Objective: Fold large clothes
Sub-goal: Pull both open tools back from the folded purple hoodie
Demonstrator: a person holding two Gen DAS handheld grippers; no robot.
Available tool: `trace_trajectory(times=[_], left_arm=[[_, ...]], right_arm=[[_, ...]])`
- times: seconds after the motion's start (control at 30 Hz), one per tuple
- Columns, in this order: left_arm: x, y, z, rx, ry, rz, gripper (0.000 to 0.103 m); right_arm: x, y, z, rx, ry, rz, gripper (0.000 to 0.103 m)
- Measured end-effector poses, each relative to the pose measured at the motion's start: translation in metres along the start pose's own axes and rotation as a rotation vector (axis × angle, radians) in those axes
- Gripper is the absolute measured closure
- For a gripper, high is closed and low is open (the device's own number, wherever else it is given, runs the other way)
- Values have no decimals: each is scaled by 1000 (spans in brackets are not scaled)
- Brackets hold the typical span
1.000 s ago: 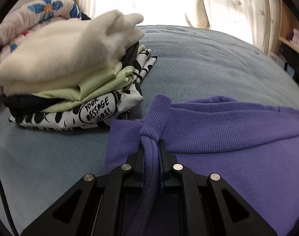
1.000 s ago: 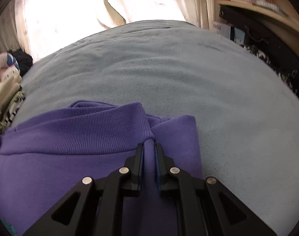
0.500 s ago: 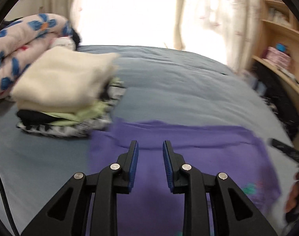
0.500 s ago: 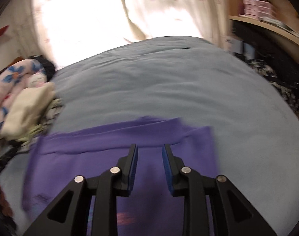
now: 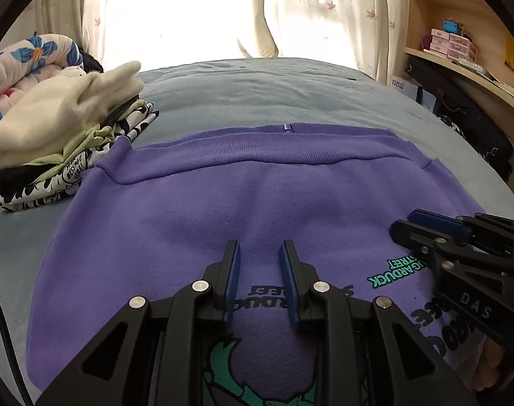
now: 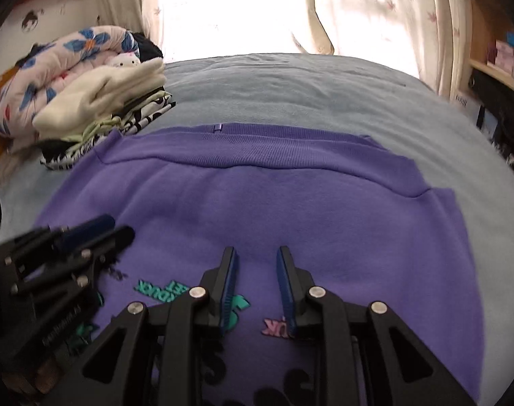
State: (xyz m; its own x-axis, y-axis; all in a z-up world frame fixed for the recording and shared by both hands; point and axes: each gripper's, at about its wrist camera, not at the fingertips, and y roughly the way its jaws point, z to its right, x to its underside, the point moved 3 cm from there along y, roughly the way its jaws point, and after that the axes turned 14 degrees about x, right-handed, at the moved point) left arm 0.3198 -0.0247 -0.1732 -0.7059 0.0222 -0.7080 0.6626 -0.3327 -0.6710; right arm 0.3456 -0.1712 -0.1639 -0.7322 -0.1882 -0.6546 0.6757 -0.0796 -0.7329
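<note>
Now the purple sweatshirt (image 5: 257,203) lies flat on the bed (image 5: 273,94), beside folded clothes (image 5: 64,128); left gripper (image 5: 258,253) and right gripper (image 6: 257,257) hover above it, fingers just parted, holding nothing.

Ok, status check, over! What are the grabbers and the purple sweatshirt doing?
Left gripper and right gripper open, jaws just opened, nothing between them. Purple sweatshirt flat on bed, hem folded over. Folded clothes stack beside its corner, touching.
</note>
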Motion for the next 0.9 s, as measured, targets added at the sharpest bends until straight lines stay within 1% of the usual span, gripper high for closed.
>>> trace_trajectory(times=[0.07, 0.17, 0.23, 0.27, 0.3, 0.33, 0.37, 0.4, 0.43, 0.47, 0.53, 0.57, 0.6, 0.67, 0.73, 0.9], left_arm=[[-2, -4, -5, 33, -38, -3, 79], [-9, -18, -20, 74, -95, 4, 79], [-6, -31, -34, 71, -120, 19, 79], [-4, -38, -41, 55, -127, 27, 79], [-1, -42, -48, 37, -133, 28, 79], [2, -45, -58, 13, -142, 23, 75], [7, -50, -68, -11, -159, 20, 69], [15, -55, -84, -41, -197, 16, 58], [19, -58, -93, -59, -221, 11, 56], [28, -61, -110, -77, -266, -7, 56], [36, -68, -127, -10, -321, 5, 58], [38, -73, -132, 9, -342, 16, 58], [39, -78, -136, 2, -352, 18, 58], [39, -84, -138, -27, -357, 14, 58], [38, -88, -137, -39, -368, 5, 58], [37, -102, -127, -65, -373, -8, 57]], right_arm=[[-1, -4, 8, 24, 18, -4, 80], [5, -8, 34, 51, 56, -17, 80], [13, -9, 55, 108, 74, -29, 78], [17, -10, 67, 141, 87, -34, 67], [22, -11, 77, 177, 102, -38, 43], [30, -11, 93, 240, 129, -51, 35], [36, -9, 106, 276, 148, -74, 32], [44, -5, 119, 290, 167, -113, 32], [50, -4, 129, 300, 189, -135, 32], [58, -4, 143, 278, 240, -158, 32], [70, -7, 165, 203, 360, -191, 32], [73, -9, 170, 186, 390, -200, 32], [76, -12, 173, 184, 405, -205, 32], [77, -21, 173, 207, 405, -202, 32], [76, -32, 168, 231, 391, -188, 32], [68, -59, 155, 235, 369, -143, 32]])
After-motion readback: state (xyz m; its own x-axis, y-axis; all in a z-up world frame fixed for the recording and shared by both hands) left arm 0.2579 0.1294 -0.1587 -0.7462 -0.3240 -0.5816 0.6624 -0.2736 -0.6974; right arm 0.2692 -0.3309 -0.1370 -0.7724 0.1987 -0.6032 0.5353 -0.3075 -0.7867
